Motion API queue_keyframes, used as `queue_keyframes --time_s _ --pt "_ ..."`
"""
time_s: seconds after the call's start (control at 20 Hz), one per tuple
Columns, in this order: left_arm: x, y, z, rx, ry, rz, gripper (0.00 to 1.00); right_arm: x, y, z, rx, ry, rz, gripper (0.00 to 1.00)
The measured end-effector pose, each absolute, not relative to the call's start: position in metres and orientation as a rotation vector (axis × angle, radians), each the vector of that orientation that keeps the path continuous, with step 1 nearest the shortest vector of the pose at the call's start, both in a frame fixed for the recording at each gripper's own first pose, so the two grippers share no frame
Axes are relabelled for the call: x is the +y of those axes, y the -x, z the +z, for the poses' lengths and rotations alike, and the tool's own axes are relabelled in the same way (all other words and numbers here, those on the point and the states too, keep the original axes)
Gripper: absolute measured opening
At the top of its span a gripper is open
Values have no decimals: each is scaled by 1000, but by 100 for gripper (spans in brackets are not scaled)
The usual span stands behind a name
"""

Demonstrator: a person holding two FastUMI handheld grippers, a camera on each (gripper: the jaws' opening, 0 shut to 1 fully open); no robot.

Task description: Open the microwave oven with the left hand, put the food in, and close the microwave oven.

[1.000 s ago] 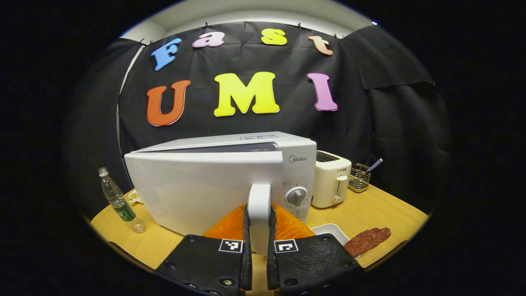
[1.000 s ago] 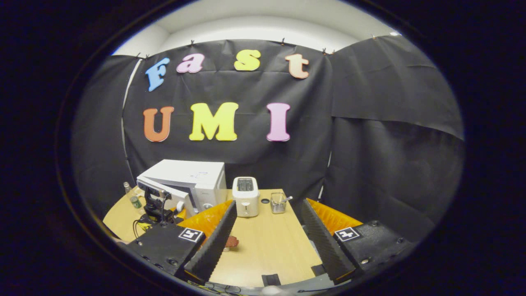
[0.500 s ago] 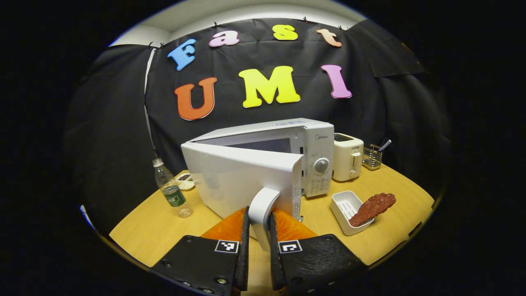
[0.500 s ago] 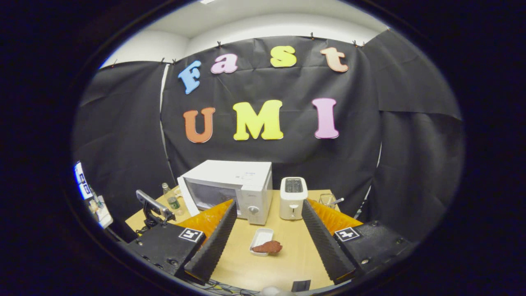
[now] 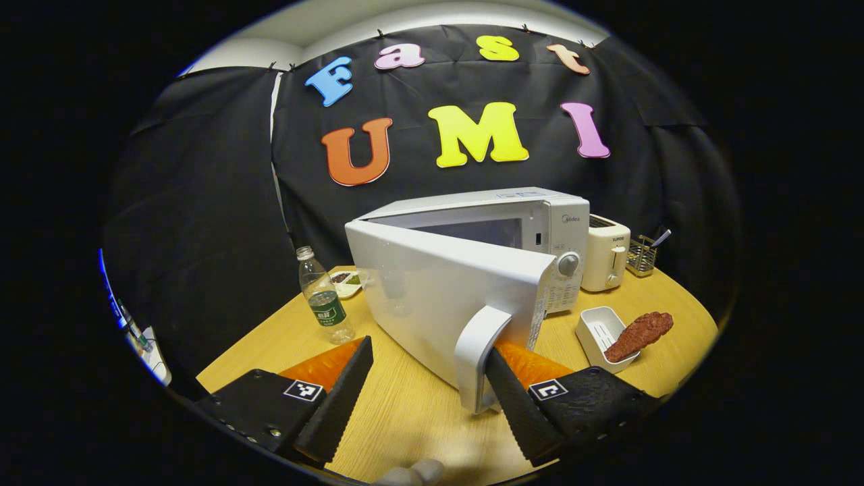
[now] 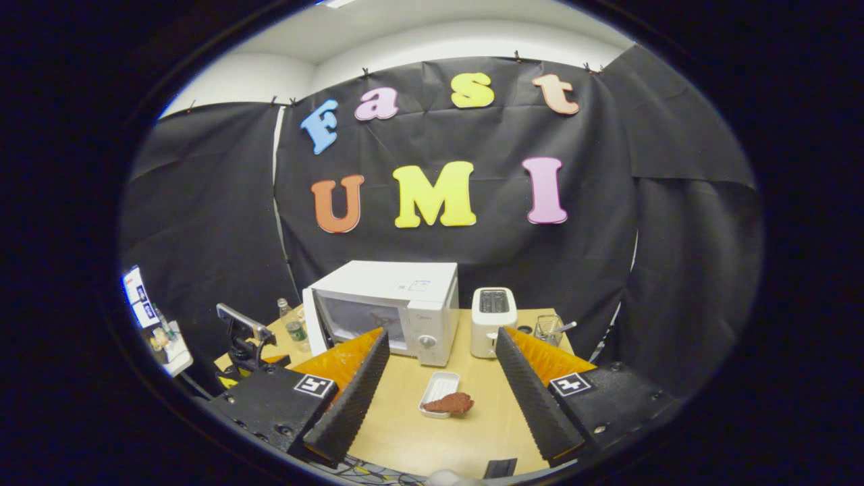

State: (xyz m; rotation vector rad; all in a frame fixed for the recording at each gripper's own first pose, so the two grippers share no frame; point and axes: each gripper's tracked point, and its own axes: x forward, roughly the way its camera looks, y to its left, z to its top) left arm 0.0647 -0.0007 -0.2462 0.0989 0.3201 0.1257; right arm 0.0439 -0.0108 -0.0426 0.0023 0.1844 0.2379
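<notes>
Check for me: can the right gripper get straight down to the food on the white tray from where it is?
Probably yes. The right gripper is open, and the food lies on the white tray between its fingers' lines, with bare table before it. The microwave door swings off to the left, clear of that path.

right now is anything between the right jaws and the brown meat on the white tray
Nothing visible does. In the right gripper view the open right gripper faces the brown piece of meat on the white rectangular tray, with bare wooden table between them.
</notes>
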Motion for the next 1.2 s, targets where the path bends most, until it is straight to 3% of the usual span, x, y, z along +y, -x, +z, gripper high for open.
queue_keyframes --time_s 0.05,0.1,0.15,0.2,0.25,0.45,0.5,0.7,0.75,1.2 --pt "3 -63 -246 316 -108 128 95 -12 -41 -44 184 -5 235 92" --pt "7 -60 -246 315 -105 132 95 -12 -38 -44 184 -8 232 100" --pt "11 -58 -246 319 -99 133 95 -11 -35 -45 183 -7 232 91" --pt "15 -55 -245 323 -95 134 95 -12 -33 -45 183 -4 226 92" --pt "19 -51 -247 327 -95 135 95 -11 -30 -47 185 -3 226 100" --pt "46 -35 -247 332 -118 154 95 0 -21 -55 197 -4 232 100" --pt "53 -29 -247 338 -114 160 95 3 -19 -58 200 -3 234 92" --pt "84 -13 -251 355 -95 185 95 19 -14 -74 226 -12 243 92" --pt "90 -11 -252 357 -83 184 95 24 -14 -80 235 -17 245 100" --pt "160 15 -261 381 -2 169 95 65 -9 -108 295 -35 225 100"
